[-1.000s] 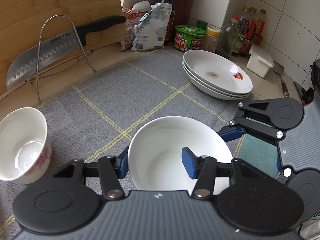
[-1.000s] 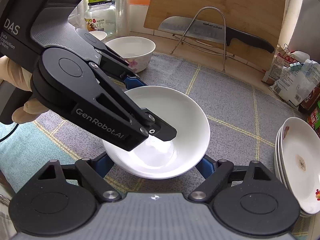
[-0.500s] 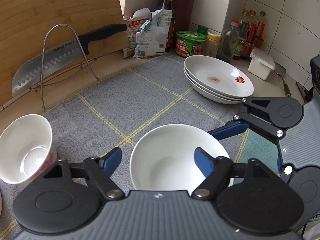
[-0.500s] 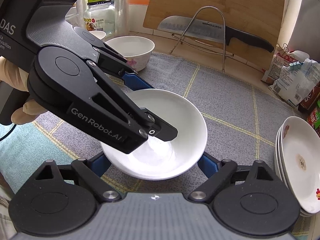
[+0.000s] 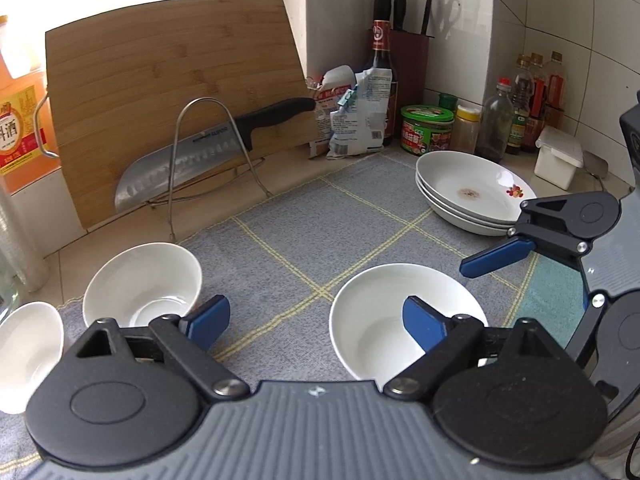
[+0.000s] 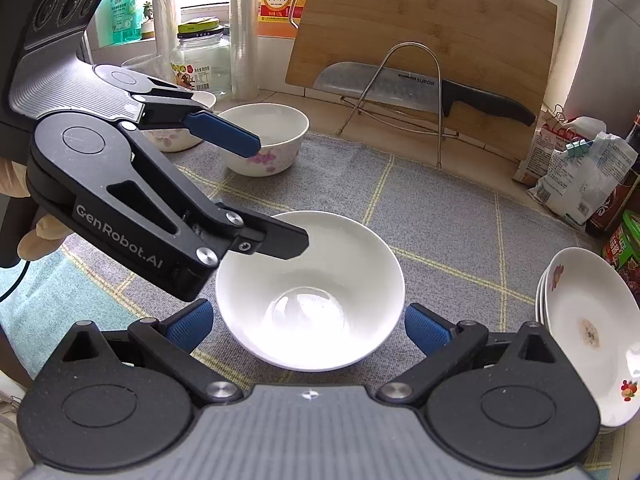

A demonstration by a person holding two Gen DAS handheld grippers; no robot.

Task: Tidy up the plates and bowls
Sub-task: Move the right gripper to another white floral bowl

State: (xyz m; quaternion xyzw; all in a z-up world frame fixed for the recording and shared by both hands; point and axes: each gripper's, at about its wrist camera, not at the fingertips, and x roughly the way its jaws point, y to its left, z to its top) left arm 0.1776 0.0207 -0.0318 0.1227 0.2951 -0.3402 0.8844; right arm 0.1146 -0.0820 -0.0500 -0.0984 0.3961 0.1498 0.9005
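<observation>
Both grippers' fingers wide open, left gripper and right gripper flanking plain white bowl on mat, gripping nothing.

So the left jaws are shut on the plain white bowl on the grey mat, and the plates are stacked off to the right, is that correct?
Not quite. The left gripper has its jaws wide open, gripping nothing. The left wrist view shows the plain white bowl sitting free on the grey mat. The stacked plates are indeed off to the right.

Grey checked mat on counter
</observation>
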